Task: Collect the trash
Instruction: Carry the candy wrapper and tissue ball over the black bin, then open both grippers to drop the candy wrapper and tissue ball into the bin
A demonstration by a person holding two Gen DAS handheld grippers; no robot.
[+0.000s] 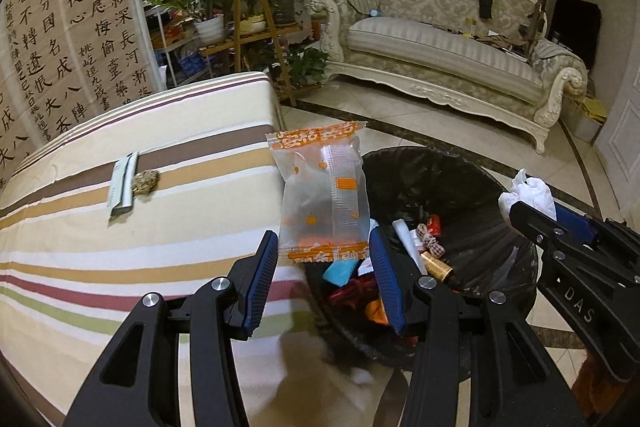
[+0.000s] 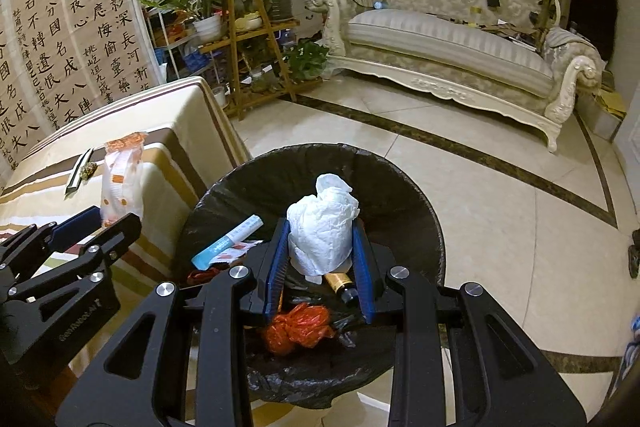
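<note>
My left gripper is shut on a clear snack wrapper with orange print, held upright at the table's right edge, beside the bin. My right gripper is shut on a crumpled white tissue and holds it over the black-lined trash bin. The bin holds several pieces of trash: red and orange wrappers, a gold-capped bottle, a white and blue tube. A grey-green packet and a small brown crumpled scrap lie on the striped tablecloth.
The striped table is at the left, the bin against its right side on the tiled floor. A cream sofa stands at the back, a wooden plant stand and a calligraphy screen at the back left.
</note>
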